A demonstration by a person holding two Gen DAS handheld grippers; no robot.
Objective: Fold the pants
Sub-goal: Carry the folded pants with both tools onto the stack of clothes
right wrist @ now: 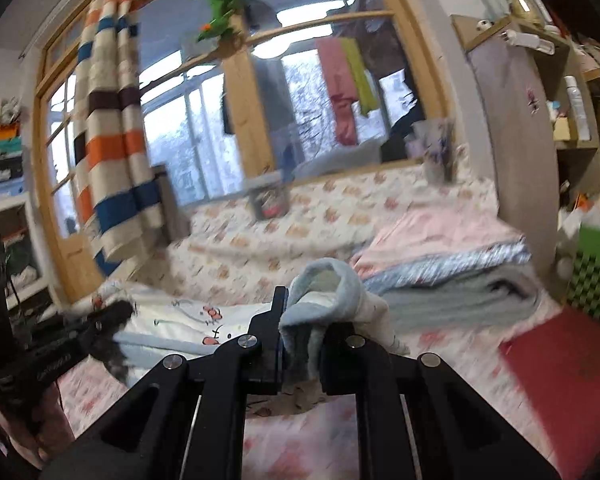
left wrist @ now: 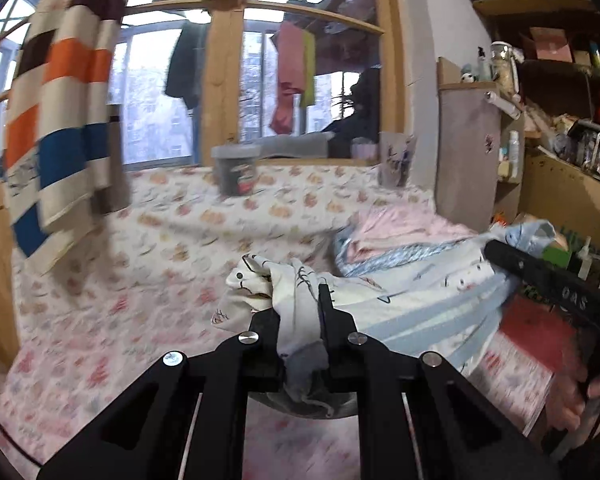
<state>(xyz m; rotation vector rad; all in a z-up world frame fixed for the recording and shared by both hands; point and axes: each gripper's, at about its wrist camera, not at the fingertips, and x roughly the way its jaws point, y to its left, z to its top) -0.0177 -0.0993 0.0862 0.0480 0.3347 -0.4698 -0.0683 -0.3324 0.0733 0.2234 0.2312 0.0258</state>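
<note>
The pants (left wrist: 400, 300) are white with small prints and pale blue stripes, and hang stretched above the floral bed sheet (left wrist: 160, 240). My left gripper (left wrist: 300, 312) is shut on one bunched end of them. My right gripper (right wrist: 304, 320) is shut on the other end, a pale blue fleecy fold (right wrist: 328, 284). In the left wrist view the right gripper (left wrist: 548, 280) comes in from the right, holding the far end. In the right wrist view the left gripper (right wrist: 100, 320) shows at the left, with the pants (right wrist: 188, 320) spanning between the two.
A stack of folded pink, blue and grey bedding (right wrist: 452, 264) lies at the right of the bed. A dark jar (left wrist: 236, 172) stands on the window ledge. A striped curtain (left wrist: 60, 120) hangs at the left. Cluttered shelves (left wrist: 560, 120) stand at the right. A red mat (right wrist: 568, 368) lies at the bed's right edge.
</note>
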